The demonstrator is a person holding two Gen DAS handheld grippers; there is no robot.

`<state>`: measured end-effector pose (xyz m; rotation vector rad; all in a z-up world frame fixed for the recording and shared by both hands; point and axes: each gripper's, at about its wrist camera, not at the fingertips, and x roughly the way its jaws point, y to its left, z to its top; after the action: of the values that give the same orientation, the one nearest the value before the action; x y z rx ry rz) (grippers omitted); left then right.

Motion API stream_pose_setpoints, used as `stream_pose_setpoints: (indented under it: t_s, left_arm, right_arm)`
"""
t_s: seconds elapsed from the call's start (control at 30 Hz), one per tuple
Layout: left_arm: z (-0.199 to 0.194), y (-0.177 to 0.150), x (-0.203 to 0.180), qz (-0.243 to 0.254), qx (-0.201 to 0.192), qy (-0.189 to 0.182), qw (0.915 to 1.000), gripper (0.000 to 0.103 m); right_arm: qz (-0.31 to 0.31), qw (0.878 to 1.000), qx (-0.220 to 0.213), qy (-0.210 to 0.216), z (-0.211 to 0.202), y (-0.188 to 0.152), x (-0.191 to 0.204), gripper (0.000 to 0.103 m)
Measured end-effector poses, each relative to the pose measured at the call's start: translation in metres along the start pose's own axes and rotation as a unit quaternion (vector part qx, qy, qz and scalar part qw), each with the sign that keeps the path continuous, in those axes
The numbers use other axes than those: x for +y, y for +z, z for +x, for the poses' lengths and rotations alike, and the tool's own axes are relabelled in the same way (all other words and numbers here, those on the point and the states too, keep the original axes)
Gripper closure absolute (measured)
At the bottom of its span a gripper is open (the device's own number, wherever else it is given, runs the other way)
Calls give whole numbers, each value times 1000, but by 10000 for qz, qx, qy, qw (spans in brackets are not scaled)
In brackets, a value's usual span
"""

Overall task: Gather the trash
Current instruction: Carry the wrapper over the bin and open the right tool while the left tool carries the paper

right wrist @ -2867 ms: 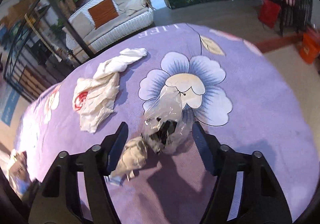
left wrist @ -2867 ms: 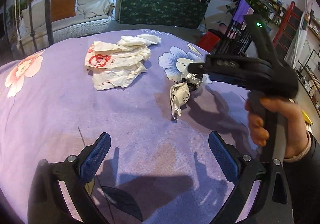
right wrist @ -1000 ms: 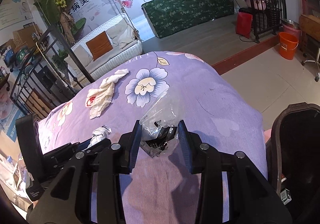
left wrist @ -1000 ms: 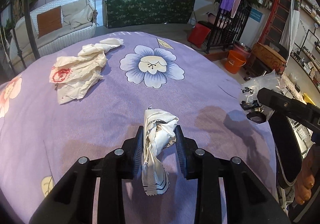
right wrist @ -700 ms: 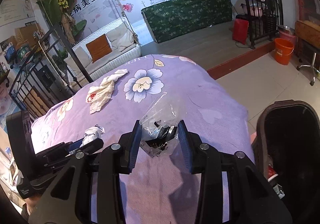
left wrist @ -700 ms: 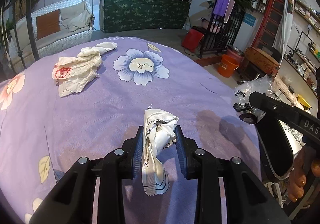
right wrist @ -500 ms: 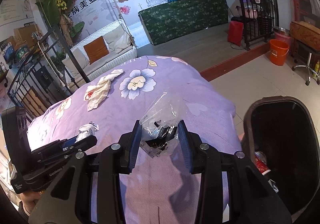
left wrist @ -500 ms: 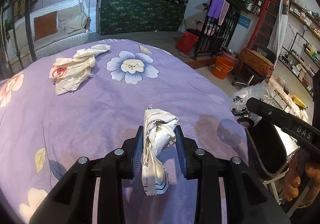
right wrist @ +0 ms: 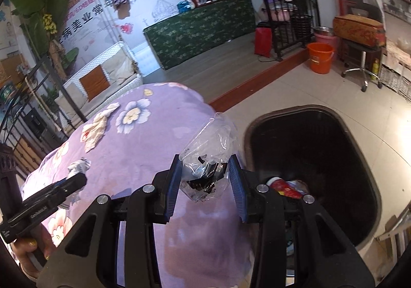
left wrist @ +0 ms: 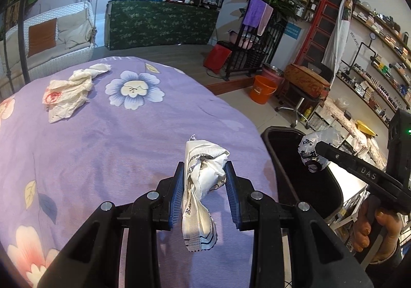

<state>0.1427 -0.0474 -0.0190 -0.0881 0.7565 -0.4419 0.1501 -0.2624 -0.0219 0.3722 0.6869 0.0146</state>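
My left gripper (left wrist: 204, 191) is shut on a crumpled white wrapper (left wrist: 203, 185) with dark print, held above the purple flowered tablecloth (left wrist: 102, 138) near its right edge. My right gripper (right wrist: 205, 182) is shut on a clear plastic bag (right wrist: 208, 149) with something black inside; in the left wrist view that clear plastic bag (left wrist: 317, 149) hangs over the rim of the dark trash bin (left wrist: 305, 180). The trash bin (right wrist: 313, 159) stands open beside the table, with red and white litter (right wrist: 285, 189) at its bottom. A crumpled white paper bag with a red mark (left wrist: 68, 91) lies at the table's far left.
An orange bucket (right wrist: 319, 57) and a wheeled stool (right wrist: 361, 56) stand on the tiled floor beyond the bin. A white wicker sofa (left wrist: 43, 38) and a green-covered counter (left wrist: 159, 25) are behind the table. A hand (left wrist: 370, 231) grips the right tool's handle.
Both grippers have carried their trash to the right, away from the table's middle. The trash bin has come fully into view, and the plastic bag now hangs by its rim.
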Motion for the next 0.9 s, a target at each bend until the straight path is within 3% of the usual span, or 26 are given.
stream_pose_setpoints:
  t_s: [0.3,0.73,0.8,0.87,0.9]
  left_arm:
    - [5,-1,-31,230,-2,-347,9991,73]
    - [8,-2,-47,448,28,-500,9977,73]
    - [9,-1,-49,470,39,-505,9976,73]
    - [9,-2,-49,480,44,-509,9975,73]
    - [9,-2,-49,481,46,-511,9975,73]
  right_arm:
    - [394,9964,45,-749,-9,-2,-60,65]
    - [720,9862,682,-1328,42,-17,-101,64]
    - [810,9853,725,-1321,48,-21,-107,58]
    - [860,9838,770,-1372,53,-24,-112,41]
    - [876,9834,754,-1400,53,-25,-113,39]
